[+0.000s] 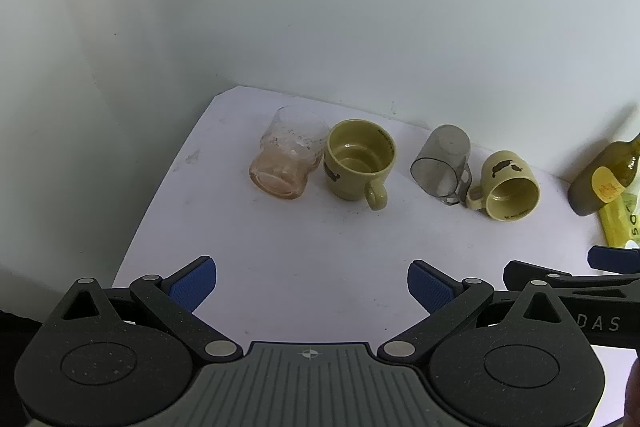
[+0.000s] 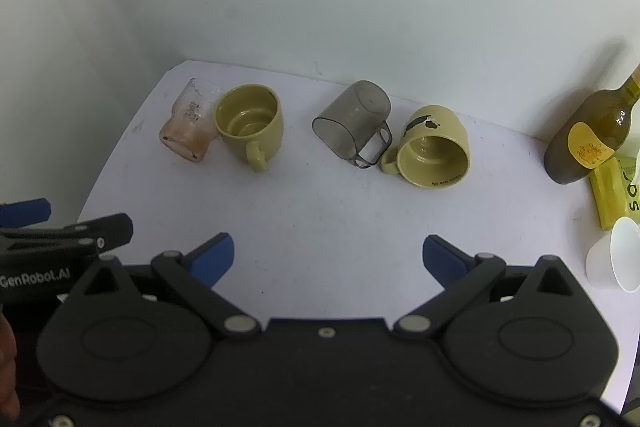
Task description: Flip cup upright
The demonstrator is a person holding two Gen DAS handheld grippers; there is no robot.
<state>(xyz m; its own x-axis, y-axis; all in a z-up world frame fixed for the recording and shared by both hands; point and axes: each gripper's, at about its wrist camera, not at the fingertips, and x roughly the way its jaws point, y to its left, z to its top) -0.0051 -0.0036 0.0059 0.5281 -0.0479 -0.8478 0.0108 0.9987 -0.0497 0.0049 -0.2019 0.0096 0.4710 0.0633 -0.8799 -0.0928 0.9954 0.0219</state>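
Several cups sit in a row near the back of the white table (image 1: 304,251). A clear glass (image 1: 286,155) (image 2: 190,127) lies on its side at the left. An olive mug (image 1: 358,163) (image 2: 252,125) stands upright beside it, handle toward me. A grey see-through cup (image 1: 440,159) (image 2: 352,125) lies tipped over. A second olive mug (image 1: 510,185) (image 2: 432,149) lies on its side, mouth toward me. My left gripper (image 1: 312,285) (image 2: 24,219) is open and empty, well short of the cups. My right gripper (image 2: 328,255) is open and empty too.
A dark olive bottle (image 2: 588,135) (image 1: 600,179) with a yellow label stands at the right, by the wall. A yellow packet (image 2: 612,191) lies next to it and a white paper cup (image 2: 616,259) lies on its side at the right edge. White walls close the back and left.
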